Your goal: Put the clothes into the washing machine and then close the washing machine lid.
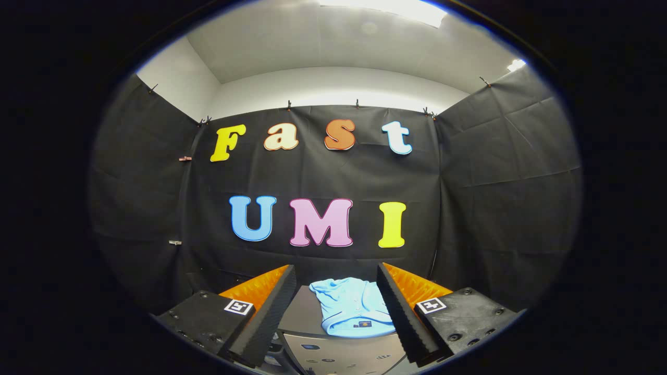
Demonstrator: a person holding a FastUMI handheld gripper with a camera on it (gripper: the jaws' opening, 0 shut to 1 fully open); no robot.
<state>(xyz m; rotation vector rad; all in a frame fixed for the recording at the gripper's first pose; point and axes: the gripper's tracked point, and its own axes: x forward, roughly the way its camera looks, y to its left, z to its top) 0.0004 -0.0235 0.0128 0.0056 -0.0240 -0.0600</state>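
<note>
A light blue garment (353, 307) lies crumpled on the grey top of the washing machine (305, 315), just ahead of my fingers and seen through the gap between them. My gripper (336, 291) is open, its two orange-backed fingers (271, 307) spread wide to either side of the garment, touching nothing. The machine's control panel (338, 357) shows below the garment, close to me. The lid under the garment looks closed, though little of the machine is visible.
Black cloth walls (495, 208) close the booth behind and on both sides of the machine. Above them run a white wall and a lit ceiling (333, 47).
</note>
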